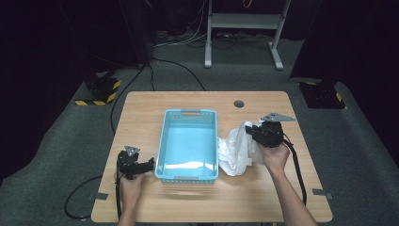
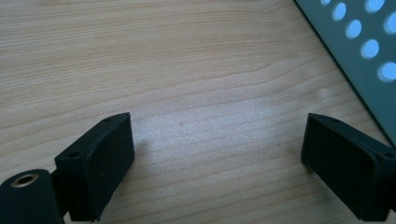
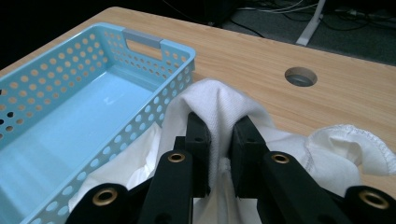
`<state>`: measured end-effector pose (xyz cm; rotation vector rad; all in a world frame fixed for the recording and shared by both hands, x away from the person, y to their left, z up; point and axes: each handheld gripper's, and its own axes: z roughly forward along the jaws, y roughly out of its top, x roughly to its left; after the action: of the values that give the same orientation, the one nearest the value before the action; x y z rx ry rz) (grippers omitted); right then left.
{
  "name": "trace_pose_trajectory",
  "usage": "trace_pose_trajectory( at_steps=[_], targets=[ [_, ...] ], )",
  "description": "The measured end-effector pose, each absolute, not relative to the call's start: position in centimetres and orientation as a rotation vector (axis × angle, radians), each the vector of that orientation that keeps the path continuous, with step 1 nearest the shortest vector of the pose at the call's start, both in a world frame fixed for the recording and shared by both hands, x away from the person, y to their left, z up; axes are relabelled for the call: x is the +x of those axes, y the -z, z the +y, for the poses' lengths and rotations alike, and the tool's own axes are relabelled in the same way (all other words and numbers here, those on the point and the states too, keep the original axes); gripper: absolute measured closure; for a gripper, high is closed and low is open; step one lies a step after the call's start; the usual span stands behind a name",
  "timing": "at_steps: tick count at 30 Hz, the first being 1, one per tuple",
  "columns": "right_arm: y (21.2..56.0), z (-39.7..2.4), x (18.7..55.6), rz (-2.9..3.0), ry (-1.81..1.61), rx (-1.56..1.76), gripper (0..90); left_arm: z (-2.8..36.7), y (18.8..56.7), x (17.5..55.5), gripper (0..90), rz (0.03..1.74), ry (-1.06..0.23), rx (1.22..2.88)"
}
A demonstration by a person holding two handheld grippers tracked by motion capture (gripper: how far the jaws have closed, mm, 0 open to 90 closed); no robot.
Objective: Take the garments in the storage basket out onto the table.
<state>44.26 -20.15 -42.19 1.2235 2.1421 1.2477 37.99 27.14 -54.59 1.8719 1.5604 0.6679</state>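
Right hand-held gripper (image 3: 219, 140) is clamped on a fold of the white cloth (image 3: 219, 100), just beside the blue basket (image 3: 51, 70) on the bench (image 1: 263, 197). Grab's done; cloth probably goes in next. Left hand-held gripper (image 2: 217, 154) sits open, holding nothing.

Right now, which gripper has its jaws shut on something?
The right gripper: its jaws pinch a fold of the white cloth beside the blue basket. The left gripper rests open over bare table.

Left hand-held gripper (image 2: 217, 154) gapes wide; right hand-held gripper (image 3: 219, 135) is clamped.
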Motion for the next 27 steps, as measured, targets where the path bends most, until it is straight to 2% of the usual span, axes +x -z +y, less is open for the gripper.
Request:
trace_pose_trajectory(
  at_steps=[11, 27],
  targets=[
    [43.2, -20.4, 44.4, 2.125, -1.292, 1.288, 78.9, 27.1, 54.6, 38.0, 9.7, 1.560, -0.668, 1.872],
    [44.2, -18.4, 44.5, 2.172, -1.239, 1.239, 78.2, 27.1, 54.6, 38.0, 9.7, 1.560, -0.668, 1.873]
  ],
)
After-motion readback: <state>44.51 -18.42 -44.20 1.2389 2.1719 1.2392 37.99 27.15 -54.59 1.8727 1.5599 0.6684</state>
